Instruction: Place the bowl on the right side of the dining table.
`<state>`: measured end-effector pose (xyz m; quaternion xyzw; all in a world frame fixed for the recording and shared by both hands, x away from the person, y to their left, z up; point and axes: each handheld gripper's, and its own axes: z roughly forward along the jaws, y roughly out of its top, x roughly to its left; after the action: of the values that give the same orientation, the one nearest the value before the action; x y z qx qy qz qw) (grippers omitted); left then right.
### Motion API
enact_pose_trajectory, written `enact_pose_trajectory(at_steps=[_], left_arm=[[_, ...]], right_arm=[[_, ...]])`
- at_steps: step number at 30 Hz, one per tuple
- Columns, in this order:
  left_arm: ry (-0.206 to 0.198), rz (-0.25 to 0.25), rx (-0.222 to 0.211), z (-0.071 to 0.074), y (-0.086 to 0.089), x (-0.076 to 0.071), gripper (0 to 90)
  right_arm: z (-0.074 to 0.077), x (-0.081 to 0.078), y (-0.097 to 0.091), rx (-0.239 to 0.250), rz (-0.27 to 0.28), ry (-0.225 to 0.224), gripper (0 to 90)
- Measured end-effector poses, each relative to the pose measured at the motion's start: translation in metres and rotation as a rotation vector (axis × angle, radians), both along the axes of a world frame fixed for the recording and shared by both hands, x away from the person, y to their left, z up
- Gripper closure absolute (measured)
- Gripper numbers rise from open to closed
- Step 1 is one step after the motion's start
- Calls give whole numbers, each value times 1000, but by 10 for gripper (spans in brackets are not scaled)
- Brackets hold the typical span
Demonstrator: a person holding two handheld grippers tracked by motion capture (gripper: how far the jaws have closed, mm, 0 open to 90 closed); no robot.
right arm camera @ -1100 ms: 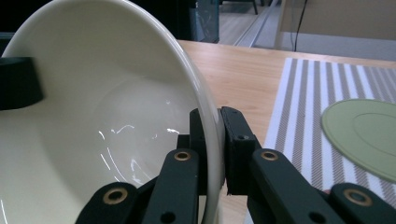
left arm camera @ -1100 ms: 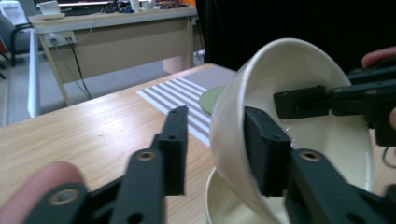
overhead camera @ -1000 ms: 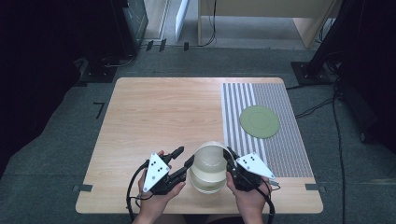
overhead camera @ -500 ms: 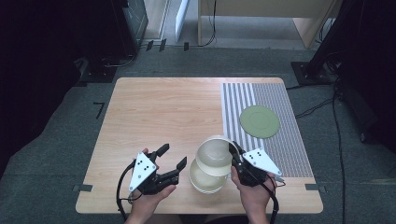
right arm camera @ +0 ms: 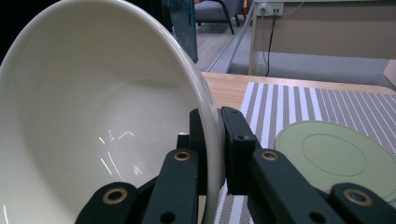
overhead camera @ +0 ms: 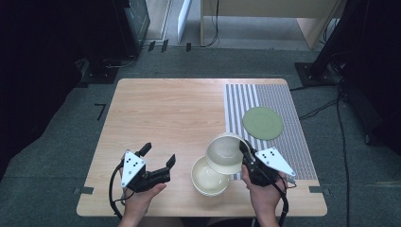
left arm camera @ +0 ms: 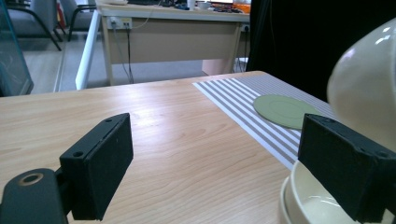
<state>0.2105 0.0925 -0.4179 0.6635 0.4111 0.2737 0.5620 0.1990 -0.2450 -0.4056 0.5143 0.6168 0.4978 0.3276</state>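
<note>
The right gripper (overhead camera: 242,147) is pinching the rim of a cream bowl (overhead camera: 225,153) and holding it tipped in the air, just above a second cream bowl (overhead camera: 208,178) sitting near the front edge of the wooden table (overhead camera: 179,113). The left gripper (overhead camera: 158,153) has just been opening its jaws; they are standing wide apart with nothing between them, left of the bowls. A green plate (overhead camera: 263,123) is lying on the striped mat (overhead camera: 283,101), farther back on the right.

Even overhead light, dark surrounds (pics sharp)
</note>
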Motion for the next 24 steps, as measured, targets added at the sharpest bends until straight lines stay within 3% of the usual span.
enact_pose_trajectory(at_steps=[17, 20, 24], left_arm=[[-16, 117, 5, -11, 38, 0, 102], [-12, 135, -8, -16, 46, -2, 103], [-4, 146, 14, -25, 56, -6, 103]], right_arm=[[4, 3, -14, 12, -23, -3, 847], [5, 3, -17, 18, -32, -2, 847], [6, 3, -20, 18, -38, -3, 847]])
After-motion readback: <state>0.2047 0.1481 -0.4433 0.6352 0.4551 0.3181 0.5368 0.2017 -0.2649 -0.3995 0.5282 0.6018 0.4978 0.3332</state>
